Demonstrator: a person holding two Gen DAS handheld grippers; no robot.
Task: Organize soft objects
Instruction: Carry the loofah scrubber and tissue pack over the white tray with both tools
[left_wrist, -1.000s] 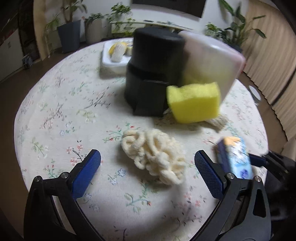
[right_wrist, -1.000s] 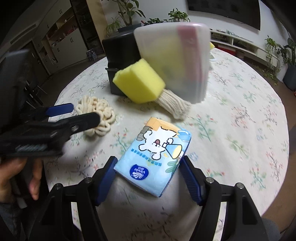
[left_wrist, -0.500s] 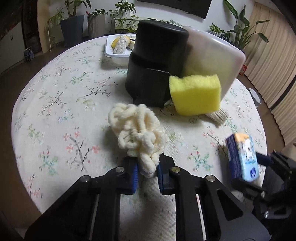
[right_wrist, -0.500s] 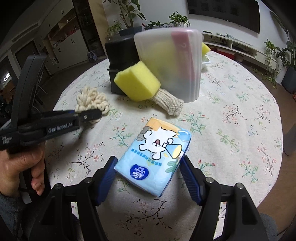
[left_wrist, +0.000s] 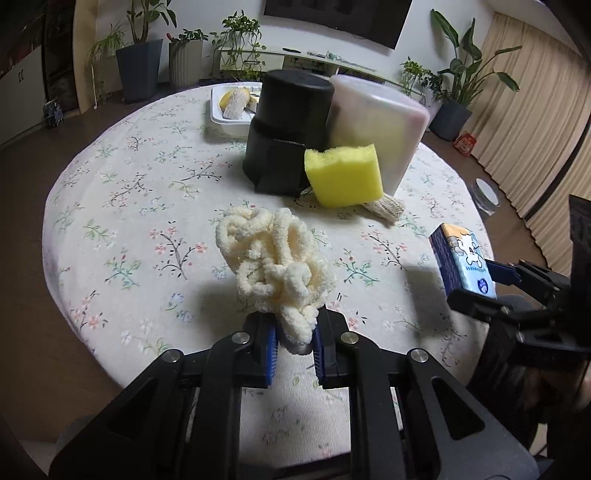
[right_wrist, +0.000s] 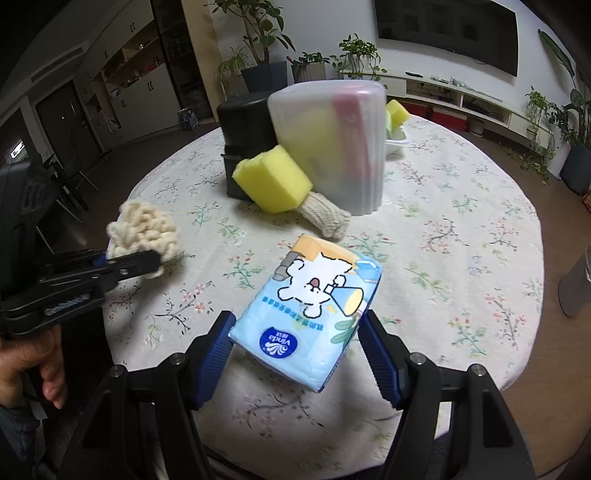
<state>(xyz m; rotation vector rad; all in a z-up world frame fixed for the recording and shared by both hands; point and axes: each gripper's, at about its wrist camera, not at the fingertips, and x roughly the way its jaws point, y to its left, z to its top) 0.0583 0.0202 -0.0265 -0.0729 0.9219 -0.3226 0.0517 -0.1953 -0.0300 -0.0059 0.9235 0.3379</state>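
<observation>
My left gripper (left_wrist: 294, 347) is shut on a cream chenille cloth (left_wrist: 275, 264) and holds it above the floral table; the cloth also shows in the right wrist view (right_wrist: 144, 229). My right gripper (right_wrist: 299, 354) is shut on a blue tissue pack (right_wrist: 314, 306) with a cartoon bear, held above the table; the pack shows at the right of the left wrist view (left_wrist: 463, 264). A yellow sponge (left_wrist: 345, 175) leans against a translucent tub (left_wrist: 373, 125), with a knitted beige piece (left_wrist: 384, 208) beneath it.
A black canister (left_wrist: 288, 133) stands beside the tub near the table's middle. A white tray (left_wrist: 231, 120) with sponges sits at the far side. The round table (left_wrist: 122, 206) has a floral cloth. Potted plants and a TV shelf line the wall.
My left gripper closed on the cream cloth and lifted it off the table. The right gripper stays shut on the tissue pack and has risen slightly.
</observation>
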